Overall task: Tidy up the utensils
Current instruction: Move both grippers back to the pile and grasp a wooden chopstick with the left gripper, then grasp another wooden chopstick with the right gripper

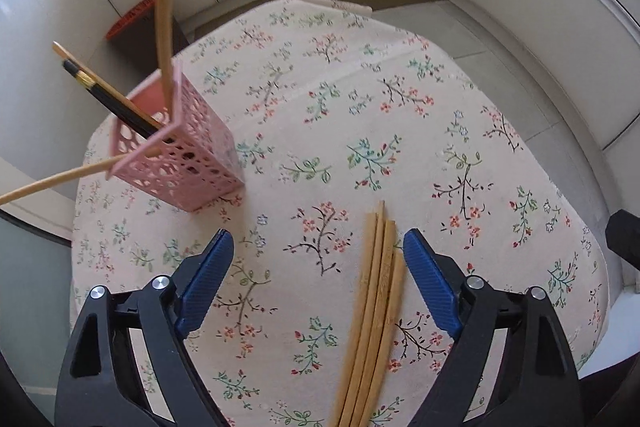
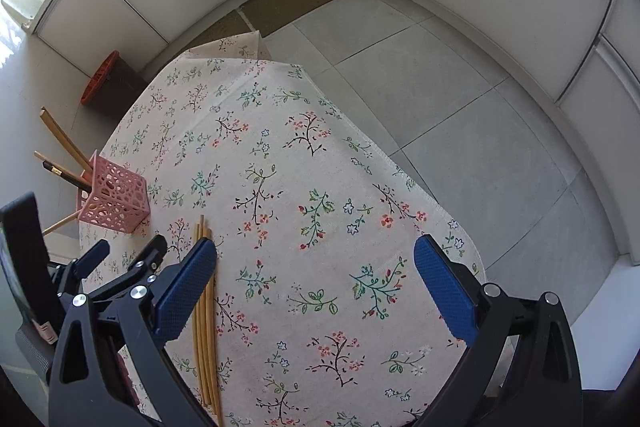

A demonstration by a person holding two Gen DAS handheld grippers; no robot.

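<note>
- At the far left of my left wrist view stands the pink holder [image 1: 180, 151], a perforated square basket near the table's left edge. It already carries several sticks: a black chopstick [image 1: 108, 99] with a gold band, and pale wooden chopsticks [image 1: 164, 7] that lean out over its rim. I judge they splay this way because the holder is much shorter than they are.
- The holder sits upright on the floral tablecloth [image 1: 320, 107], well apart from the loose sticks, so each one needs a carry across.
- My left gripper [image 1: 318, 255] hangs wide open above the table and holds nothing. Its right blue pad lies just beside the loose bundle.
- The loose chopsticks [image 1: 372, 307], about four pale wooden ones, lie flat and side by side on the cloth, tips toward the far end. I take them for what is left to sort; lying touching, they may be hard to pick singly.
- My right gripper [image 2: 316, 283] is also spread wide and empty, over bare cloth to the right of the bundle [image 2: 204, 307]; its left pad overlaps the sticks in view, though I cannot tell if it touches them.
- I can read no brand, label or writing on anything here; the gold band on the black stick is too small to make out.
</note>
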